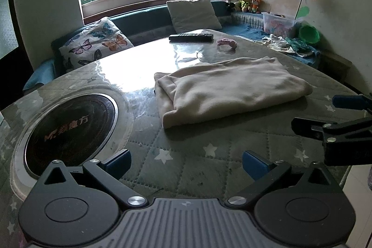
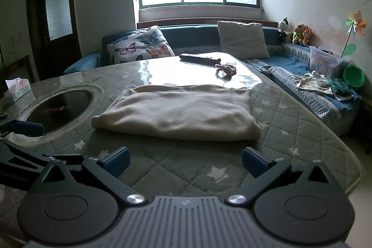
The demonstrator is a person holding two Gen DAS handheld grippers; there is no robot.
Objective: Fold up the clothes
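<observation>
Cream garment lies folded into a flat rectangle on the quilted star-patterned table cover, roughly mid-table, touching neither gripper. Left gripper hovers over the near table edge, blue pads spread wide, nothing between them. Right gripper likewise spread wide and empty, facing the garment's near fold. Round inset cooktop sits left of the garment, close but apart. Remote control and a small pink item rest on the glossy far part of the table. Butterfly cushion and grey cushion lean on the sofa beyond.
</observation>
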